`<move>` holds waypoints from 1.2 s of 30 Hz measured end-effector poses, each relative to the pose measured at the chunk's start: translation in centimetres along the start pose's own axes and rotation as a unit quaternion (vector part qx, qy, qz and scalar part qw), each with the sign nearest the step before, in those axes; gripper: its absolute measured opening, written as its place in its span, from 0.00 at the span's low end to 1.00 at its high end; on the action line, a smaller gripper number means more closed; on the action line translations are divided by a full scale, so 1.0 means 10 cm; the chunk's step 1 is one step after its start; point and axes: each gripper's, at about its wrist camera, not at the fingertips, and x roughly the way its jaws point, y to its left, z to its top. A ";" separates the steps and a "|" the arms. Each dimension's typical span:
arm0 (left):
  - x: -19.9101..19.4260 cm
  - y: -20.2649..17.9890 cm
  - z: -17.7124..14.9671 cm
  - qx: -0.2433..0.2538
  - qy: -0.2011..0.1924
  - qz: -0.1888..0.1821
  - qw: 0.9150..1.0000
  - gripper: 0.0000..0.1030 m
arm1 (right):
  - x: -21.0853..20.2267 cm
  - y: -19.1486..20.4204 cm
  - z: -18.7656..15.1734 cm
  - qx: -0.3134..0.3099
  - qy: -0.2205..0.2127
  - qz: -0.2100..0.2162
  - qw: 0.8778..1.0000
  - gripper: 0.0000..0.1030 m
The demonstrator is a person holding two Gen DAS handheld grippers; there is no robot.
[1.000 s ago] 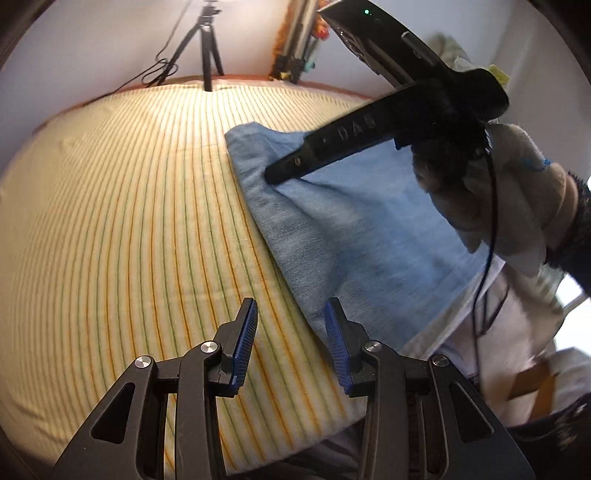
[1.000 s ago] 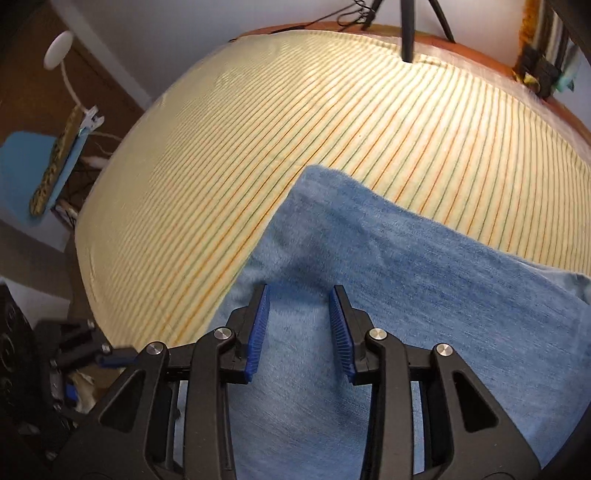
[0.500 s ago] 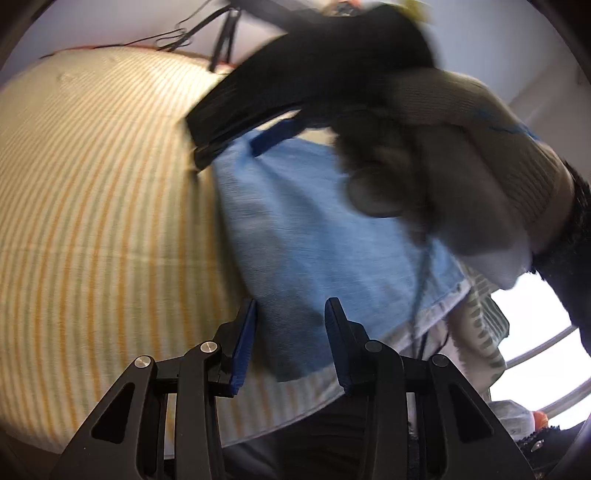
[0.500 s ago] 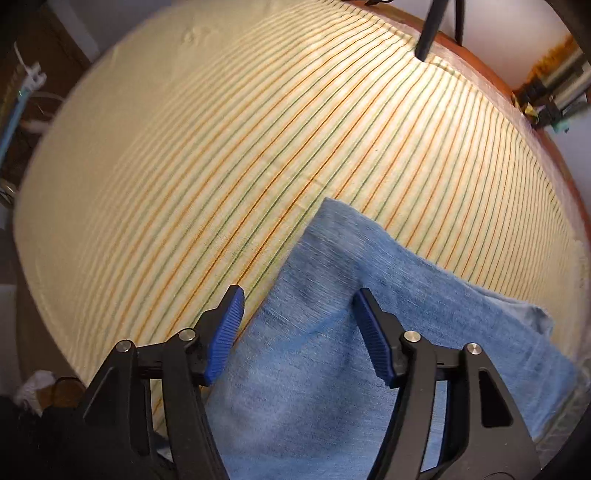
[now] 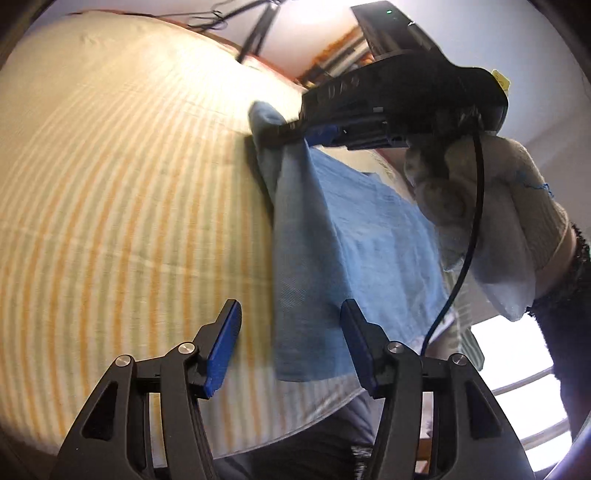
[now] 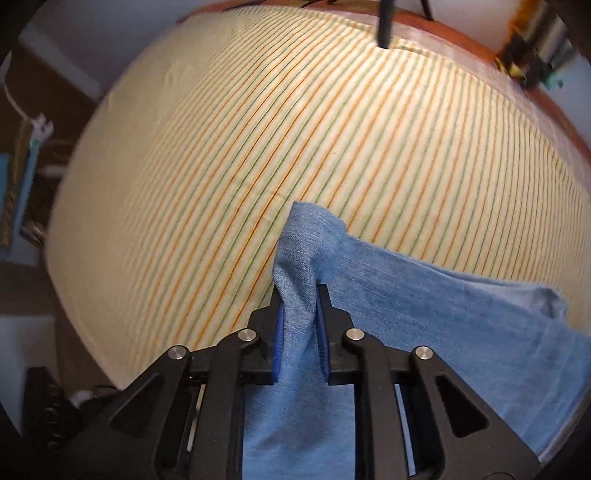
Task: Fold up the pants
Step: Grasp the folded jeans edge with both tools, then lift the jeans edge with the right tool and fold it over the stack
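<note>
Light blue denim pants (image 5: 369, 229) lie folded on the striped sheet, near its front right edge. My right gripper (image 6: 299, 325) points steeply down, its jaws closing with a pinched-up far corner of the pants (image 6: 306, 236) pressed between the blue pads. The left wrist view shows that same gripper (image 5: 284, 134), held by a gloved hand (image 5: 491, 206), lifting the corner into a ridge. My left gripper (image 5: 290, 345) hovers over the near corner of the pants. Its jaws are opening, and the cloth edge lies between the pads without touching them.
A yellow sheet (image 6: 258, 147) with orange and green stripes covers the bed. A tripod leg (image 6: 384, 22) stands at the far edge beside a wooden rim (image 6: 480, 48). The right gripper's black cable (image 5: 469, 236) hangs over the pants. The sheet's front edge (image 5: 314, 417) drops off below my left fingers.
My right gripper spread wide, then closed on the pants' far corner and raised it. My left gripper rolled, shifted over the near corner and widened its jaws.
</note>
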 end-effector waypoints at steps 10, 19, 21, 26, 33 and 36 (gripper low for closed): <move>0.09 -0.14 0.02 0.002 -0.021 -0.034 0.999 0.18 | -0.35 -0.20 -0.12 0.018 -0.047 0.028 0.998 0.13; -0.15 -0.32 -0.09 0.049 -0.068 -0.040 0.996 0.12 | -0.33 -0.14 -0.22 0.029 -0.062 0.056 0.996 0.12; -0.21 -0.27 -0.08 0.044 -0.071 -0.047 0.995 0.12 | -0.37 -0.16 -0.26 0.040 -0.076 0.071 0.994 0.12; -0.39 -0.26 -0.11 0.057 -0.087 -0.048 0.993 0.11 | -0.46 -0.12 -0.29 0.063 -0.107 0.098 0.987 0.12; -0.83 -0.11 -0.23 0.048 -0.117 -0.034 0.991 0.11 | -0.59 0.27 -0.26 0.038 -0.139 0.136 0.980 0.12; -0.89 -0.04 -0.29 0.045 -0.113 -0.019 0.992 0.11 | -0.43 0.48 -0.21 0.018 -0.122 0.118 0.985 0.12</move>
